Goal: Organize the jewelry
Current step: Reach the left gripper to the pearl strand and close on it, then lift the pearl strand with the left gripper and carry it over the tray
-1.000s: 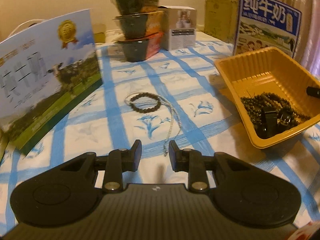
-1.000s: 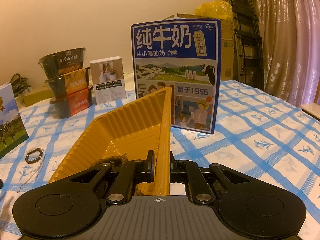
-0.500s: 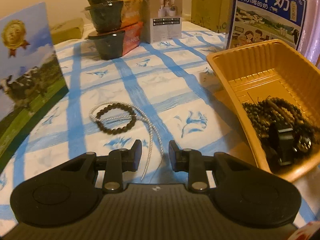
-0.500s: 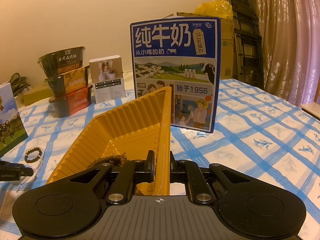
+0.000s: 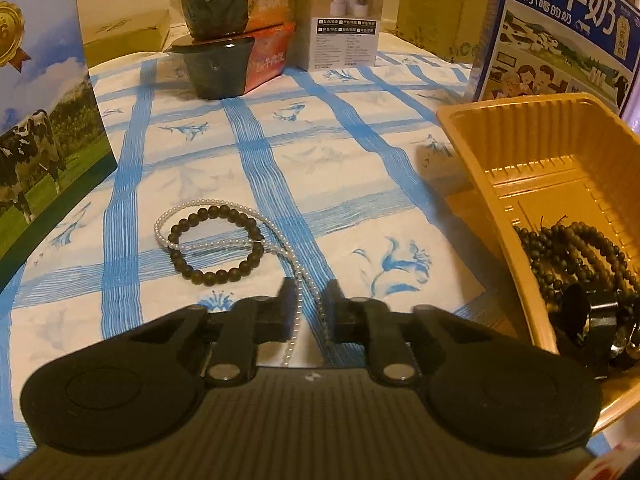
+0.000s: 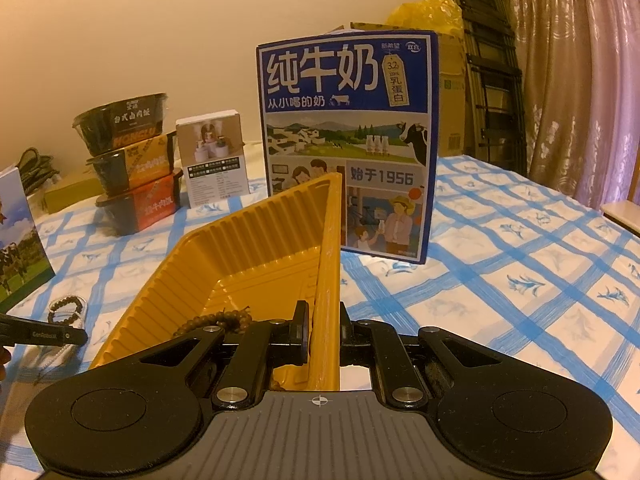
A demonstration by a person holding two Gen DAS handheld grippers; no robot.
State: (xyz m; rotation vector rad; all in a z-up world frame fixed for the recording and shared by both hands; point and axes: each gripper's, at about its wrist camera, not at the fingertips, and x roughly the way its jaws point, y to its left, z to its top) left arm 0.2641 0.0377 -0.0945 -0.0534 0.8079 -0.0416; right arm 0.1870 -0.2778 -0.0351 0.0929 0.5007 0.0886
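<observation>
Left view only: pearl strand (image 5: 298,276) between closing left tongs (image 5: 308,300).

Left gripper's (image 5: 308,300) fingertips motion-blurred; contact with thin white pearl-bead necklace (image 5: 224,205) unresolved. Necklace's near end hidden beneath gripper body. Yellow ribbed plastic tray (image 5: 480,168) cut off at right edge.

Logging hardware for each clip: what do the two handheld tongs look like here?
Both match: the left tongs and right tongs are matte black, each with a ribbed dark grey body bearing a small white crosshair mark, two rounded lobes with embossed circles, silver pivot screws, and flat rectangular fingers. From the side, one left finger shows small white lettering, too small to read. No cables or sleeves are visible.
</observation>
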